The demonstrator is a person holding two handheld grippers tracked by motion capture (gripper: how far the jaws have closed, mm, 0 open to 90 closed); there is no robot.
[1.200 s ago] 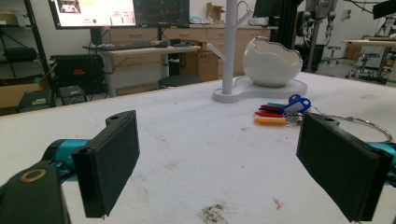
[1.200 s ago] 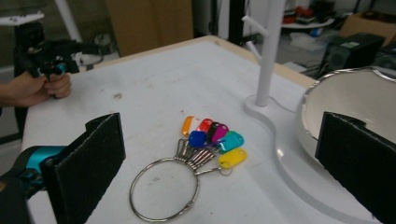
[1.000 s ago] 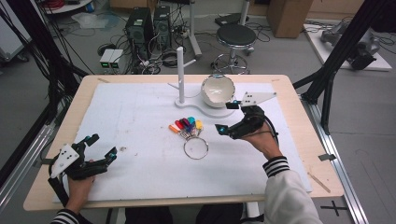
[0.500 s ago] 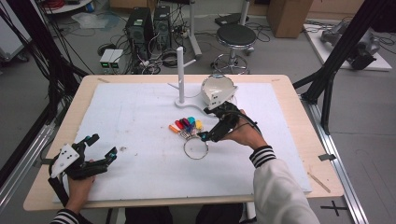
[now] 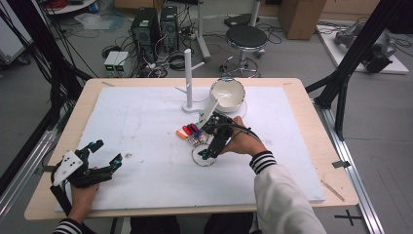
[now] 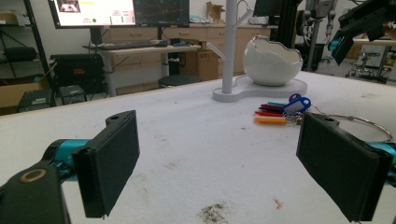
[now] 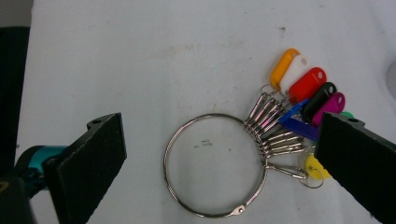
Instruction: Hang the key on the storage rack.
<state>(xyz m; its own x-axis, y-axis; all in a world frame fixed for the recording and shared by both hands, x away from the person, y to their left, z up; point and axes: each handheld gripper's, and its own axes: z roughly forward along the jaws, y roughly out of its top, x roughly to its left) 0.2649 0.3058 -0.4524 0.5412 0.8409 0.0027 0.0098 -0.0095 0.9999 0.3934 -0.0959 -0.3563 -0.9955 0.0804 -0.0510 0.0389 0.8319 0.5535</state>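
the wide wooden surface (image 5: 311, 112) carries a white, slightly grainy foam-like mat (image 5: 146, 126) that gives the work area a plain, high-contrast ground. toward the far edge stands a smooth white stand with a slim upright post (image 5: 188, 78) and short side pegs, probably meant for hanging looped items, and on the same base sits a glossy white bowl shaped like a cracked eggshell (image 5: 227, 92).

the right tool (image 5: 210, 145) is held above the large thin metal key ring (image 7: 215, 165), pointed steeply down, with its 2 flat black jaws spread wide to either side of the loop. this placement suggests an approach for a pinch on the wire. the ring lies flat on the mat at mid-surface, just in front of the stand. its bunch of small oblong plastic tags (image 7: 306, 88), in orange, white, red, black, magenta, blue and yellow, fans out on short metal loops at 1 side.

the left tool (image 5: 92, 161) rests low near the front left corner, well apart from the ring, jaws apart and holding nothing, apparently parked.
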